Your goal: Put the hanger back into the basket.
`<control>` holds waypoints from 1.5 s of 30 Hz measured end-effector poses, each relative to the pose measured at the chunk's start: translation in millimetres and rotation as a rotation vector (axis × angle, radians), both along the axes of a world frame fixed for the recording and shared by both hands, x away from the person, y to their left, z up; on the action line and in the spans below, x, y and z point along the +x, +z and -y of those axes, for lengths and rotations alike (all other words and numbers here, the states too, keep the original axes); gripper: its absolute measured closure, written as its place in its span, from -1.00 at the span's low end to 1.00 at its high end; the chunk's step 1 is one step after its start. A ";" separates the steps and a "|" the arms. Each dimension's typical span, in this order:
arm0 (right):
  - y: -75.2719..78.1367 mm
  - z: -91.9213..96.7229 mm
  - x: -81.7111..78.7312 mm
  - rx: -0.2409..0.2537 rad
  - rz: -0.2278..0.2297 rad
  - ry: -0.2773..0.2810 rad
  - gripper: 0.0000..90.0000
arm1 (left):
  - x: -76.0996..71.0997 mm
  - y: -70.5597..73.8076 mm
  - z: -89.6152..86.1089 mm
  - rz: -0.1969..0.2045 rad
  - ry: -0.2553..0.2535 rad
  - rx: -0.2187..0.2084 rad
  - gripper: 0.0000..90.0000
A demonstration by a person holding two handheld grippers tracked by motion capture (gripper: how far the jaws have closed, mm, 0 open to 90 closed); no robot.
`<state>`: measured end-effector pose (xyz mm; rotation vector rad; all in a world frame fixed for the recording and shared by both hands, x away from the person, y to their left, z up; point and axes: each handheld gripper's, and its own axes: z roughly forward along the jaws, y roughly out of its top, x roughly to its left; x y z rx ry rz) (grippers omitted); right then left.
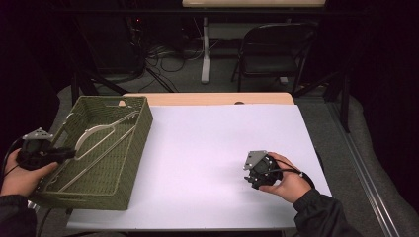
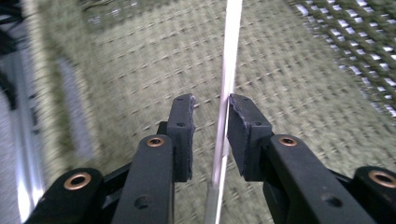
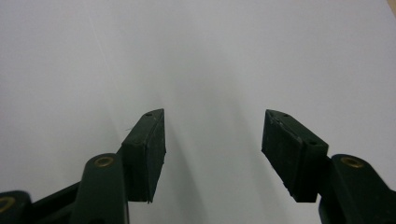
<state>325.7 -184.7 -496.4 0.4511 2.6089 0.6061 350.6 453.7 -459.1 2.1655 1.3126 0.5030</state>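
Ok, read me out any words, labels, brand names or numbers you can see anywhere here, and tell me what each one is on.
None: no readable text in any view.
Green woven basket: no label or tag.
White hanger in the basket: no print.
White table: blank.
Left gripper and right gripper: black jaws carry no markings.
Folding chair and the gear on the floor behind: too dark and small to tell.

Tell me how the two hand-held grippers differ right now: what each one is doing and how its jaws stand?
The left gripper reaches into the green basket with a thin white hanger bar between its jaws; the right gripper has nothing between its jaws. The left jaws stand narrow, with the bar against one pad and a gap at the other; the right jaws stand wide. The left is over woven basket, the right over the white table. Both have black jaws.
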 end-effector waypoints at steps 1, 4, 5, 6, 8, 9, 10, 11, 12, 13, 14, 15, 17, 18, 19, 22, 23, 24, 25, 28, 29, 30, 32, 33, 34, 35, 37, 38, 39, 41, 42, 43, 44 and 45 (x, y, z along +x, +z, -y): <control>0.2 0.2 -0.5 0.001 -0.002 -0.005 -0.12 | -0.5 0.4 -1.6 0.002 0.020 0.007 0.53; 0.4 0.4 -0.7 0.010 -0.006 -0.013 -0.12 | -1.8 5.0 -6.1 0.010 0.106 0.050 0.44; 0.3 0.3 -0.6 0.009 -0.004 -0.011 -0.12 | -2.7 6.6 -7.3 0.024 0.125 0.048 0.43; 0.5 0.1 -0.6 0.005 -0.001 -0.008 -0.12 | -3.4 7.7 -9.1 0.036 0.134 0.015 0.36; 0.4 -0.6 -0.8 0.006 0.001 -0.003 -0.12 | -6.1 9.8 -10.7 0.054 0.133 -0.020 0.27; 0.8 -1.0 -1.4 0.000 0.005 -0.002 -0.12 | -7.2 10.2 -10.8 0.063 0.133 -0.018 0.21; 0.8 -1.0 -1.4 0.000 0.005 -0.002 -0.12 | -8.3 10.7 -10.9 0.065 0.137 -0.012 0.21; 1.2 -0.6 -1.4 -0.005 0.003 0.002 -0.12 | -9.3 11.4 -11.2 0.063 0.143 -0.004 0.20; 0.7 -0.5 -1.3 0.002 0.009 0.003 -0.12 | -10.7 12.2 -11.4 0.065 0.150 -0.001 0.18; 0.9 -0.4 -1.4 0.004 0.009 0.003 -0.12 | -12.3 12.6 -11.3 0.072 0.155 -0.007 0.16; 1.0 -0.2 -2.3 0.006 0.007 -0.005 -0.12 | -14.1 13.6 -11.1 0.075 0.155 -0.012 0.15; 1.2 0.6 -3.3 0.015 0.007 -0.013 -0.12 | -15.7 14.2 -10.9 0.080 0.153 -0.017 0.13; 1.6 1.4 -3.7 0.019 0.010 -0.011 -0.12 | -21.9 17.3 -8.6 0.089 0.155 -0.037 0.11; 2.7 3.5 -6.4 0.027 0.010 -0.024 -0.12 | -24.7 18.7 -7.0 0.092 0.156 -0.052 0.09; 2.7 3.5 -6.4 0.027 0.010 -0.024 -0.12 | -26.3 19.6 -6.2 0.095 0.155 -0.056 0.09; 4.9 7.8 -9.8 0.048 0.018 -0.036 -0.12 | -39.4 26.6 3.3 0.122 0.154 -0.080 0.08; 5.6 9.9 -11.5 0.063 0.020 -0.046 -0.12 | -44.0 29.1 7.0 0.134 0.149 -0.086 0.08; 6.4 12.3 -13.4 0.075 0.020 -0.058 -0.12 | -50.2 31.6 12.5 0.147 0.140 -0.104 0.08; 7.6 15.9 -15.8 0.089 0.023 -0.069 -0.12 | -54.1 33.1 15.9 0.156 0.133 -0.111 0.08; 10.8 29.0 -25.6 0.137 0.021 -0.131 -0.13 | -74.7 38.5 37.7 0.194 0.096 -0.134 0.07; 10.8 29.0 -25.6 0.137 0.021 -0.131 -0.13 | -74.7 38.5 37.7 0.194 0.096 -0.134 0.07; 10.8 35.6 -30.5 0.161 0.029 -0.158 -0.13 | -84.8 39.0 50.1 0.209 0.070 -0.145 0.07; 10.8 44.9 -37.7 0.200 0.026 -0.192 -0.13 | -94.3 38.6 63.2 0.227 0.042 -0.153 0.07; 10.8 44.9 -37.7 0.200 0.026 -0.192 -0.13 | -94.3 38.6 63.2 0.227 0.042 -0.153 0.07; 9.7 53.2 -44.9 0.237 0.026 -0.228 -0.13 | -98.7 38.1 69.9 0.233 0.025 -0.159 0.06; 9.7 53.2 -44.9 0.237 0.026 -0.228 -0.13 | -102.6 37.5 77.0 0.235 0.005 -0.162 0.06; 6.6 64.5 -54.9 0.291 0.022 -0.272 -0.13 | -109.6 36.0 90.8 0.244 -0.026 -0.162 0.05; 6.6 64.5 -54.9 0.291 0.022 -0.272 -0.13 | -111.7 35.1 95.8 0.249 -0.037 -0.163 0.05; 4.6 66.3 -57.0 0.308 0.030 -0.288 -0.13 | -114.7 32.9 103.7 0.258 -0.050 -0.174 0.04; 0.4 72.9 -62.2 0.329 0.037 -0.323 -0.13 | -117.5 27.1 117.7 0.261 -0.079 -0.189 0.03; -3.1 77.6 -66.1 0.353 0.027 -0.351 -0.13 | -117.6 24.9 121.8 0.261 -0.088 -0.191 0.02; -3.1 77.6 -66.1 0.353 0.027 -0.351 -0.13 | -117.5 21.9 127.5 0.260 -0.098 -0.195 0.02; -6.3 81.1 -69.7 0.371 0.025 -0.365 -0.14 | -116.3 16.7 136.2 0.261 -0.122 -0.195 0.00; -6.3 81.1 -69.7 0.371 0.025 -0.365 -0.14 | -116.3 16.7 136.2 0.261 -0.122 -0.195 -0.01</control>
